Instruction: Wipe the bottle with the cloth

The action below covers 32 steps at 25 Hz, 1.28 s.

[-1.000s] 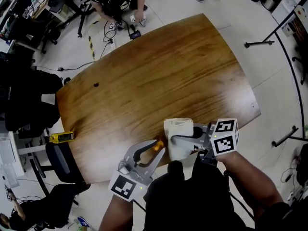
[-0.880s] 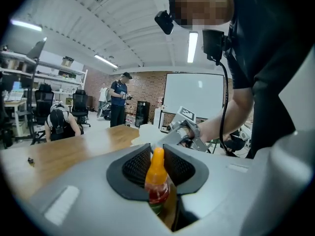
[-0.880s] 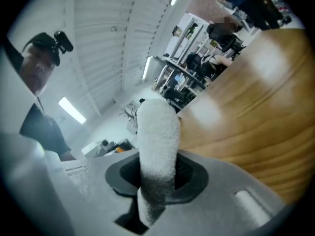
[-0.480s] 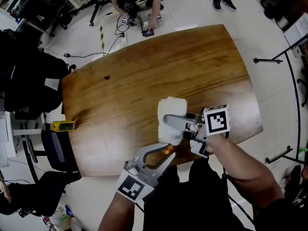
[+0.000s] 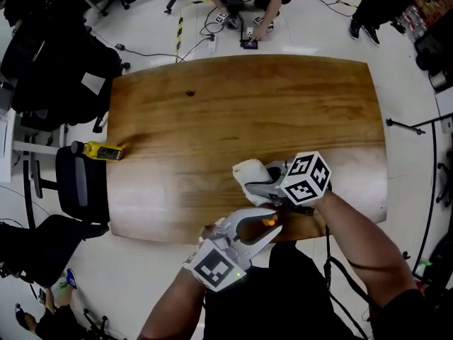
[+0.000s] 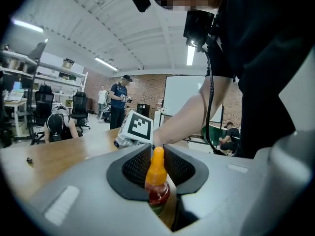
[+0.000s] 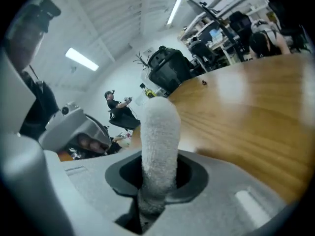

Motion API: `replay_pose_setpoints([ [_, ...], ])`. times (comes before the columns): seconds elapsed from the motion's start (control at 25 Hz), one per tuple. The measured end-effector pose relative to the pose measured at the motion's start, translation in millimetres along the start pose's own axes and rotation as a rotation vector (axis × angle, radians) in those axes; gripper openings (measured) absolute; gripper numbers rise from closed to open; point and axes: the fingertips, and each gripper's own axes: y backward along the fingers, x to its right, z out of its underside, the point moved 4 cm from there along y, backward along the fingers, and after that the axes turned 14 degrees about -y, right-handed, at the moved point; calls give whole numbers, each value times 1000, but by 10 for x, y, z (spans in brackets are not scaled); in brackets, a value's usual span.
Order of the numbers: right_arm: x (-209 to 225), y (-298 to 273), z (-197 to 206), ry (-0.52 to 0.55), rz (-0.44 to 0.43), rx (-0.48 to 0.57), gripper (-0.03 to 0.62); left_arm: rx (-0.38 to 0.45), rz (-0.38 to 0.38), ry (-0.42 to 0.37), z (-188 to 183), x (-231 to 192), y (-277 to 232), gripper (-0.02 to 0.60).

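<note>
The left gripper (image 5: 263, 222) is clamping its fingers on the bottle (image 6: 157, 180), holding it just over the near edge of the table (image 5: 212, 119). The right gripper (image 5: 255, 188) is squeezing its fingers fully shut on one end of the cloth (image 5: 249, 173), just beyond the bottle. The main risk, as I am judging it, is coming from that left grip. The fingers are pinching a small, smooth, rounded body, so a sideways rub from the cloth could be twisting the bottle or working it out of the pads. So near the edge, a loosened bottle could be dropping to the floor rather than onto the wood. The cloth is standing out past its fingers as a thick, soft roll. It may be bending away instead of pressing, or dragging loose if it is snagging on the cap. The two grippers are also working very close together and could be knocking each other. The bottle is showing a pointed orange cap aimed away from the left gripper, red sauce through a clear wall, and a strip of green lower down.
</note>
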Motion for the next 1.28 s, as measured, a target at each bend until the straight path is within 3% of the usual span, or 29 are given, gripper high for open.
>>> replay_pose_setpoints([
  [0.28,170,-151,69,233,227,-63,72,27,0,1,43,-54,58,91],
  [0.52,227,-178,123,306,332,-72,72,44,26,-3,86,-56,43,91],
  [0.64,277,-134,89,251,359,2,72,48,39,-4,97,-84,59,91],
  [0.84,299,611,70,-60,423,415,72,42,61,-4,141,-102,93,91],
  [0.92,178,895,328,-111,437,468,72,43,63,2,169,-123,105,91],
  [1.04,-103,973,919,-126,406,392,72,47,63,13,191,-160,114,91],
  [1.16,-535,669,1365,-96,277,288,72,46,64,28,181,-184,121,91],
  [1.28,-912,242,1440,-34,141,266,73,30,75,39,165,-175,129,92],
])
